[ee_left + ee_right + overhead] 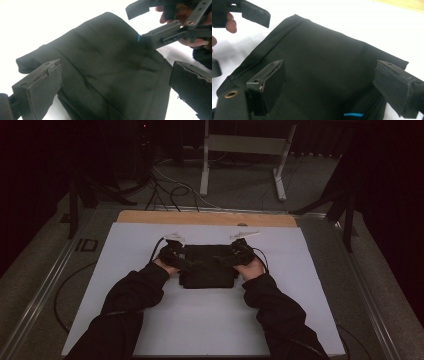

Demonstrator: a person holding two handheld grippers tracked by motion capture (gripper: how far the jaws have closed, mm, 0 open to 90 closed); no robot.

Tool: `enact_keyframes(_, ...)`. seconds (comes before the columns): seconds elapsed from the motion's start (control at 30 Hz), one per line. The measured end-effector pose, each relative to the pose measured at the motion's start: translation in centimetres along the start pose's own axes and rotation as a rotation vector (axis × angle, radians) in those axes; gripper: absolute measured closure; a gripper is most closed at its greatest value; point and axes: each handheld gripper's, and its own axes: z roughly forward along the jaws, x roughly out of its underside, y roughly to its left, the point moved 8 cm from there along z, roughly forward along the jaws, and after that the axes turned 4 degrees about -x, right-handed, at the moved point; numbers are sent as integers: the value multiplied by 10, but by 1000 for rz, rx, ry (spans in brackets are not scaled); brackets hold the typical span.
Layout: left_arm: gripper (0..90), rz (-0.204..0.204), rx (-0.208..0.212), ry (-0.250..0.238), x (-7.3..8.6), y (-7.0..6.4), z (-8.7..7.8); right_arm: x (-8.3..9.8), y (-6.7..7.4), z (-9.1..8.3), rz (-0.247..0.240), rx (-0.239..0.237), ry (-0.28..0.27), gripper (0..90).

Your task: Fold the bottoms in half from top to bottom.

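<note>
A: Where's the folded black garment [207,266]?

B: Flat on the white sheet [210,320], about at its middle, with the wooden table edge [205,218] beyond it.

A: And the grippers?

B: The left gripper [115,82] hangs over the garment's left end with its jaws wide apart, nothing between them but air above the cloth. The right gripper [329,82] hangs over the garment's right end, its jaws spread wide too and not pressing the cloth.

A: Anything else on the garment?

B: A small blue tag [353,114] at its edge.
</note>
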Motion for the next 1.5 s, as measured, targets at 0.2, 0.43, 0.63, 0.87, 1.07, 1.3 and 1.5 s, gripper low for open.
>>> enact_keyframes(0.2, 0, 31, 5, -18, -3, -5, -7, -5, 5, -1, -19, -8, -15, 110)
enact_keyframes(0.43, 0, 50, 32, -47, -9, -14, -20, -11, 11, -6, -48, -27, -24, 110)
enact_keyframes(0.63, 0, 87, 46, -34, -6, -25, -30, -15, 21, -11, -77, -54, -31, 110)
enact_keyframes(0.87, 0, 122, 50, -43, -3, -36, -38, -17, 32, -15, -98, -72, -32, 111)
enact_keyframes(1.07, 0, 138, 78, -26, 2, -45, -45, -17, 43, -20, -121, -89, -35, 110)
enact_keyframes(1.3, 0, 150, 78, -35, 9, -52, -53, -13, 59, -24, -162, -110, -38, 109)
enact_keyframes(1.5, 0, 165, 87, -43, 18, -61, -58, -6, 71, -26, -188, -136, -36, 109)
